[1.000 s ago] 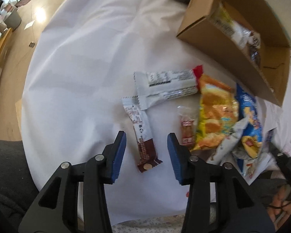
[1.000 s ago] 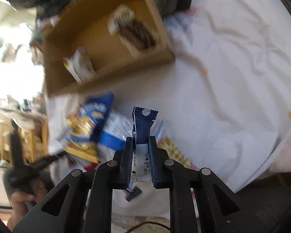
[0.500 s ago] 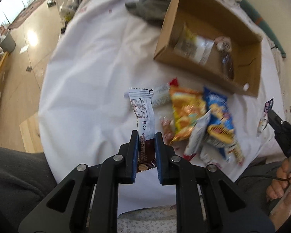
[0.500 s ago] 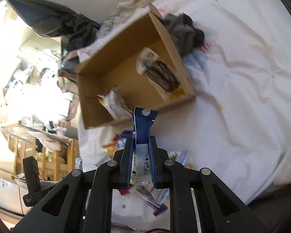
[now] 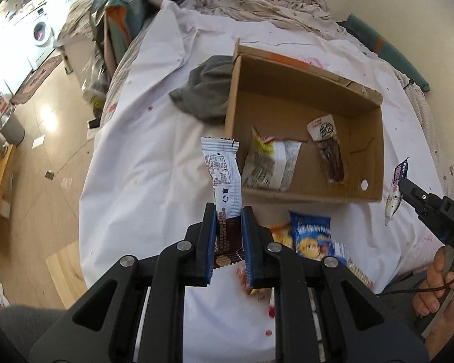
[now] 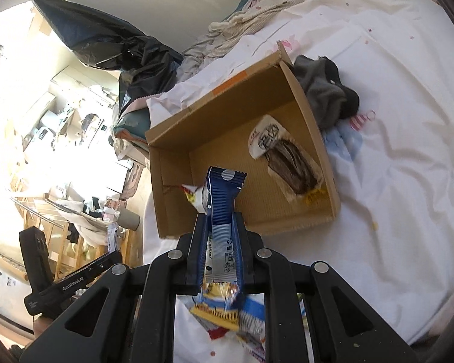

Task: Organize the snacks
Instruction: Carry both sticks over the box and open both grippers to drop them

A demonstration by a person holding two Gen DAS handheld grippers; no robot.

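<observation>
My left gripper [image 5: 228, 211] is shut on a white and brown snack bar [image 5: 224, 175], which stands upright above the white sheet, just left of the cardboard box [image 5: 364, 195]. In the box lie a yellow-and-white packet [image 5: 271, 163] and a dark snack packet [image 5: 330, 148]. My right gripper [image 6: 219, 217] is shut on a blue and white snack bar [image 6: 222, 199], held up in front of the cardboard box [image 6: 317, 139]. The right gripper with that bar [image 5: 395, 187] also shows at the right edge of the left wrist view. Loose snack bags [image 5: 310, 236] lie under the left gripper.
A grey cloth [image 5: 205, 93] lies against the box's far left corner. A heap of bedding [image 5: 257, 3] and a black bag [image 6: 127, 45] lie beyond the box. The wooden floor [image 5: 39, 157] drops off to the left of the sheet. More snack bags [image 6: 227, 308] lie below the right gripper.
The left gripper closed on the brown and white bar and lifted it off the sheet toward the box. The right gripper rose with its blue bar, bringing the box into fuller view.
</observation>
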